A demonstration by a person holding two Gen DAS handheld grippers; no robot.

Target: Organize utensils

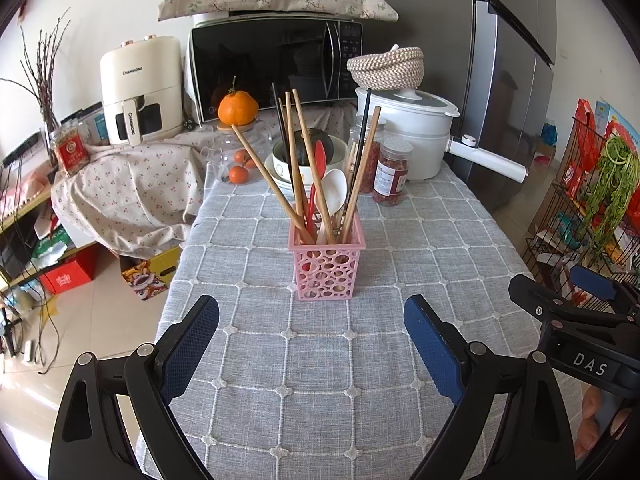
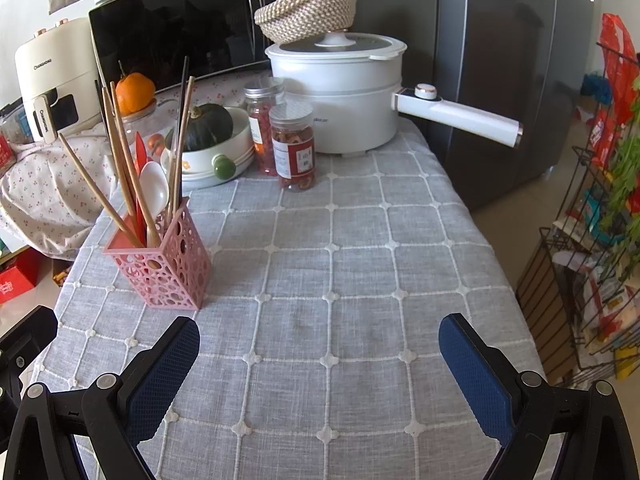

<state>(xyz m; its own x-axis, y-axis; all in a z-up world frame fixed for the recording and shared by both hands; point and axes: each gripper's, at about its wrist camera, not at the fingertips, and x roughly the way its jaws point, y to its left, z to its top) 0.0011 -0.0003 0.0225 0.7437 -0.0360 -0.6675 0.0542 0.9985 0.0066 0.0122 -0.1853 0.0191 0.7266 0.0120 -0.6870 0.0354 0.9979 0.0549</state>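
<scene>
1. Kitchen corner is seen: grey fridge (image 2: 500,80) at the back right, black microwave (image 1: 276,68) behind the table, cream air fryer (image 1: 140,92) to its left.
2. Table is covered by a grey checked cloth (image 2: 340,280); a white electric pot (image 2: 340,92) with a long handle is set at the far end, a woven basket (image 2: 308,10) is perched on its lid.
3. A bowl (image 2: 224,152) holding a dark green squash is placed beside two red-filled jars (image 2: 292,148).
4. Pink perforated holder (image 1: 326,264) stands upright mid-table; wooden chopsticks (image 1: 304,164), a white spoon (image 1: 334,192) and a red spoon (image 1: 318,168) are stowed in it, leaning outward.
5. Left gripper (image 1: 312,344) is held near the holder, jaws spread wide, nothing gripped.
6. Right gripper (image 2: 320,364) is held to the holder's right, jaws spread wide, nothing gripped.
</scene>
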